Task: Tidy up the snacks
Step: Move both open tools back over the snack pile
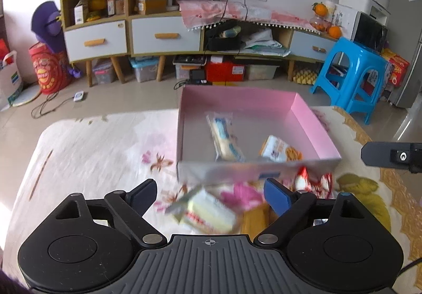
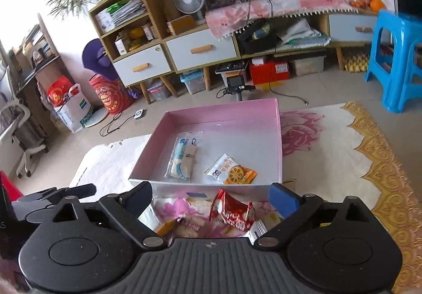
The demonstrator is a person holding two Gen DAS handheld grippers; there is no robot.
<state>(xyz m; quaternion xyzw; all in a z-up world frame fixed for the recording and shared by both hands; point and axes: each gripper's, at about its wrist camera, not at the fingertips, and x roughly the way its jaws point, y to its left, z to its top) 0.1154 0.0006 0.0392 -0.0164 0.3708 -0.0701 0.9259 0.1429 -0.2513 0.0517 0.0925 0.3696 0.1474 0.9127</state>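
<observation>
Now both my claws stand wide open and hold nothing. Between the fingers of my left claw (image 1: pixel 208 195) I see loose packets on the cloth, and the same pile shows under my right claw (image 2: pixel 211 197).

The box (image 2: pixel 279 141) is pink inside, shallow, with white outer walls. It sits on the flowered cloth (image 2: pixel 329 151), just behind the pile. Two snacks already lie flat on its floor: a long clear packet with blue print (image 2: pixel 182 158) and a cracker packet (image 2: pixel 232 170) with orange and white, apart from each other.

What can go wrong: the red packet (image 2: pixel 233 211) lies crumpled on top of the others, right against the near wall of the box. If I close on it carelessly, I may pinch a second packet under it, or push the light box away. The wrappers look thin and slippery, so a grip on a loose corner could slide off during the lift. The yellow-white packet (image 1: pixel 211 211) is blurred in the left view, so I cannot tell its exact edge. Also my two claws are near each other, and they could bump if both reach into the same pile.
</observation>
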